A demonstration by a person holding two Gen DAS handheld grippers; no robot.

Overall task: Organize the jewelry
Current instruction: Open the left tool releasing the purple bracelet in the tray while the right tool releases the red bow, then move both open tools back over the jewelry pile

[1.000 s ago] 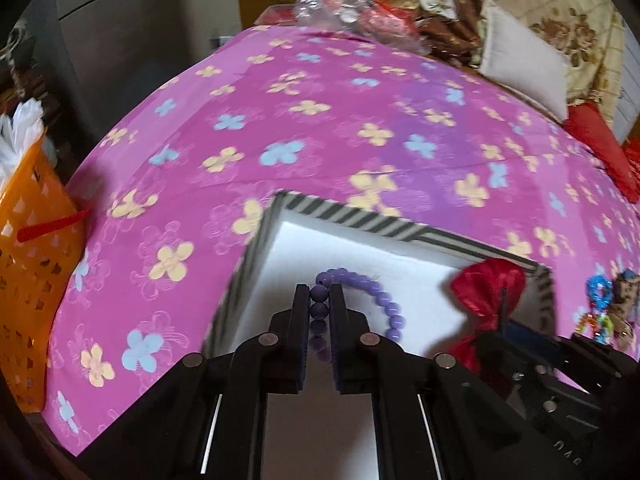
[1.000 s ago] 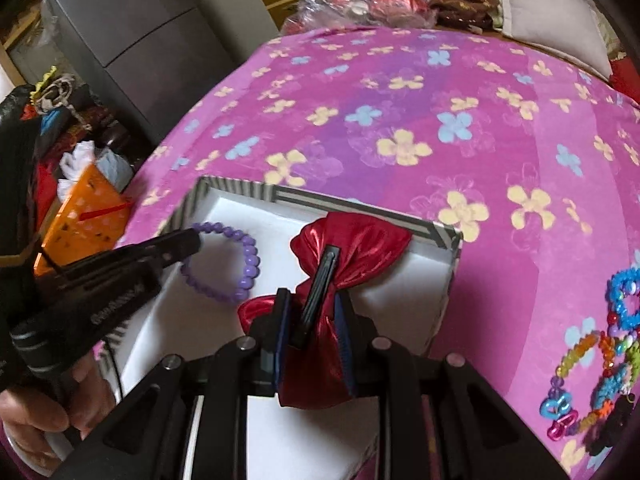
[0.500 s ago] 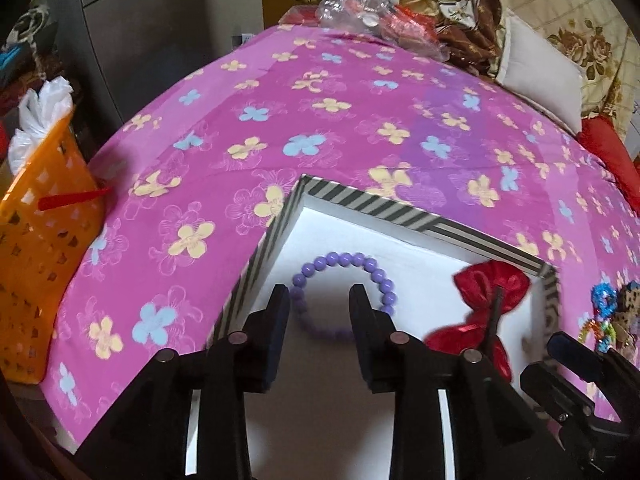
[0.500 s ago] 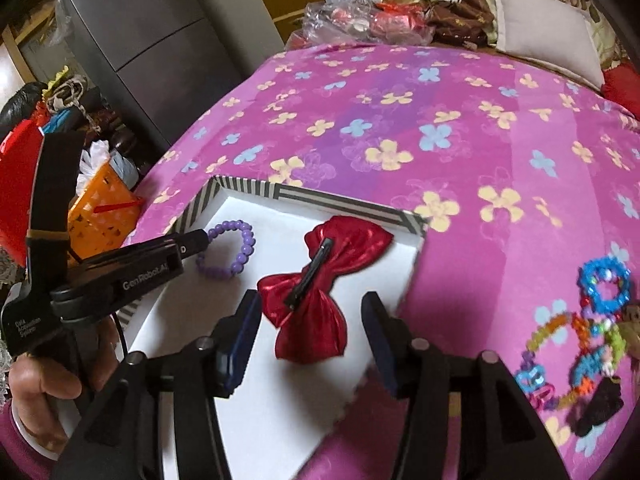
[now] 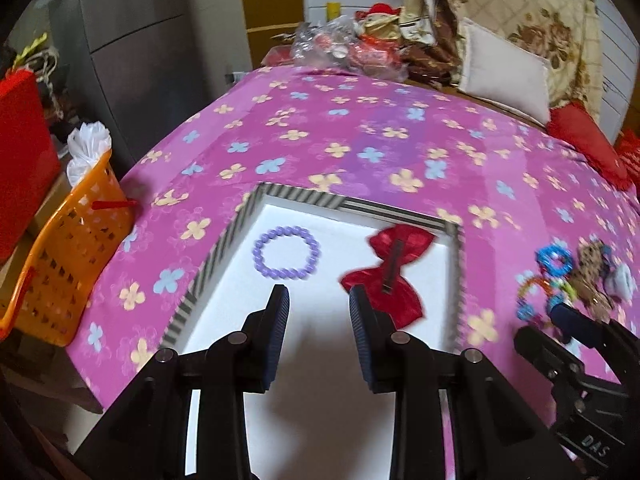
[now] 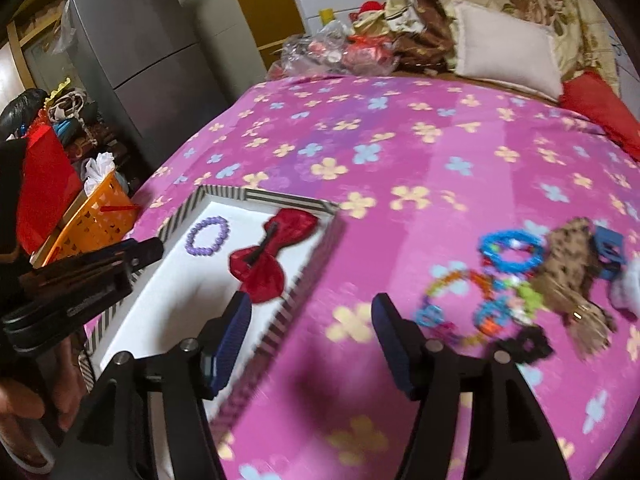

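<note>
A white tray with a striped rim [image 5: 352, 205] [image 6: 264, 196] lies on the pink flowered bedspread. In it lie a purple bead bracelet [image 5: 287, 253] [image 6: 208, 236] and a red bow hair clip [image 5: 390, 272] [image 6: 272, 254]. My left gripper [image 5: 318, 300] is open and empty, raised above the tray's near part. My right gripper [image 6: 310, 312] is open and empty, over the tray's right rim and the bedspread. A pile of coloured bracelets and hair accessories [image 6: 516, 276] [image 5: 576, 276] lies right of the tray.
An orange basket [image 5: 68, 256] and a red bag [image 5: 24, 156] stand left of the bed, beside a grey fridge [image 6: 136, 48]. Pillows [image 5: 504, 72] and bagged items [image 5: 344, 48] lie at the far end. The left gripper shows in the right wrist view [image 6: 80, 280].
Both grippers have let go: the left released the purple bracelet, the right the red bow, both now in the tray. Both have pulled back and up; the right has swung rightwards.
</note>
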